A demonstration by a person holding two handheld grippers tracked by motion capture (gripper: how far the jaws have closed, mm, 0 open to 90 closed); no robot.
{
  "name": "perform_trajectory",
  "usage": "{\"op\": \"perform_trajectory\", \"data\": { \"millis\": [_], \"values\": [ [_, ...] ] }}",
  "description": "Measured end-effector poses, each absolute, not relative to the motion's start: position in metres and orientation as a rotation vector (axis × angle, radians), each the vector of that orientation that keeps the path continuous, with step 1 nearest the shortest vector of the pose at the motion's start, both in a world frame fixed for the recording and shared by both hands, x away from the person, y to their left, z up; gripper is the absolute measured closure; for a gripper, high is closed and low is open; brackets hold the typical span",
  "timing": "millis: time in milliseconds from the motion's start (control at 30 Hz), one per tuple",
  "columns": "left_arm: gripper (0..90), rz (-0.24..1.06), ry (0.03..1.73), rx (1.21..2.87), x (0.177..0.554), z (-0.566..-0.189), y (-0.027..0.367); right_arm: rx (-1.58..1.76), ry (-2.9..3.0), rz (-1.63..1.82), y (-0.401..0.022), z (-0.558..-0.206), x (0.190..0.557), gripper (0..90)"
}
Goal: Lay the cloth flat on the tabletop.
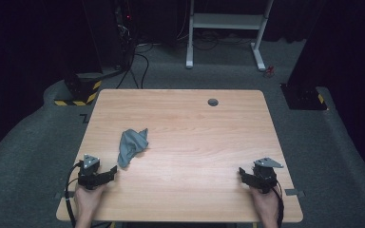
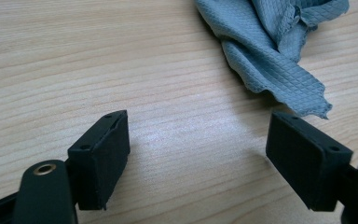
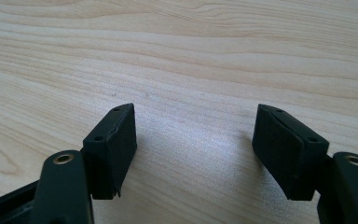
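Left hand-held gripper (image 1: 110,174) rests on the worktop (image 1: 195,137) with jaws spread and empty, the crumpled grey cloth (image 1: 131,145) just ahead; right hand-held gripper (image 1: 244,174) likewise open; judged step: approach; next, advance and close on the cloth's near edge.

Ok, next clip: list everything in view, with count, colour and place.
cloth: one, grey, crumpled, left part of the table, just ahead of the left gripper
table: one, light wood, centre of the high view
cable hole: one, grey, far edge of the table, right of middle
white frame: one, on the floor beyond the table
left gripper: one, black, near left corner, jaws open, nothing between them
right gripper: one, black, near right corner, jaws open, nothing between them
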State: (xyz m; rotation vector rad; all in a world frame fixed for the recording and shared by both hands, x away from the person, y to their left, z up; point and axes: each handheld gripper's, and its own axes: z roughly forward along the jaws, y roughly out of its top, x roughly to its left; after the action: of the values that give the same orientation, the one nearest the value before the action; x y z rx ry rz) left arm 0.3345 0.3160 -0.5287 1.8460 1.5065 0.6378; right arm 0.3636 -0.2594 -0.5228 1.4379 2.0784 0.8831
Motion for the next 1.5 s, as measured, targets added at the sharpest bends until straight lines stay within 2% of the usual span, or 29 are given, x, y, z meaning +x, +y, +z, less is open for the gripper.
{"op": "perform_trajectory", "data": {
  "millis": [700,1500],
  "values": [
    [25.2,0.604,1.408,1.805,0.336,-0.516,0.299,1.438,2.078,0.883,-0.259,-0.523,0.364,30.3],
    [29.2,0.572,1.355,1.914,0.388,-0.509,0.262,1.438,2.078,0.883,-0.259,-0.523,0.364,30.3]
  ]
}}
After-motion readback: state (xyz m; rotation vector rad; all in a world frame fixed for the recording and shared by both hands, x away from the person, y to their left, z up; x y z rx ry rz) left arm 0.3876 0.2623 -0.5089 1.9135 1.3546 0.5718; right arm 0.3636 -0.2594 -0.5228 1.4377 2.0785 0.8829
